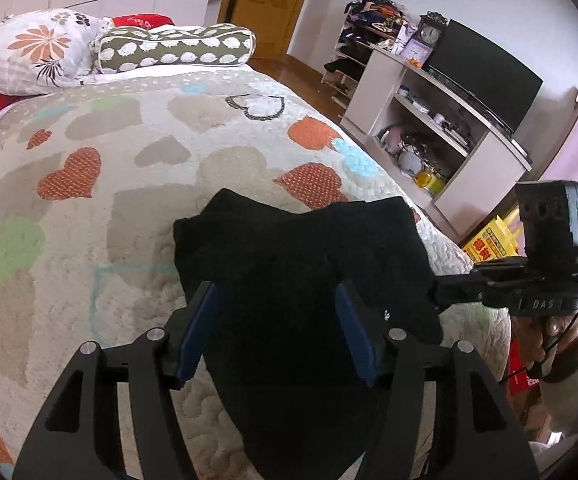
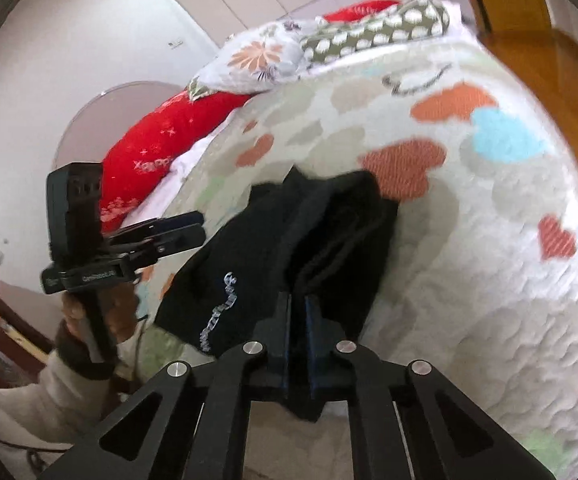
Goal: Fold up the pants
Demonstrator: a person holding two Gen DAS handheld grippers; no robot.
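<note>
While the right gripper was clamped on the black pants lying on the bed and the left gripper hung apart above them, a one-sided pull could have skewed the fold.

The left gripper hangs over the black pants, its blue-padded jaws spread wide with the dark cloth lying between and beneath them. The pants sit bunched on a bed covered by a quilt of orange, tan and blue hearts. To the right, the right gripper reaches in from the side, its tip at the pants' edge, held by a hand. Two pillows lie at the bed's far end; a shelf unit with a dark screen stands beyond
</note>
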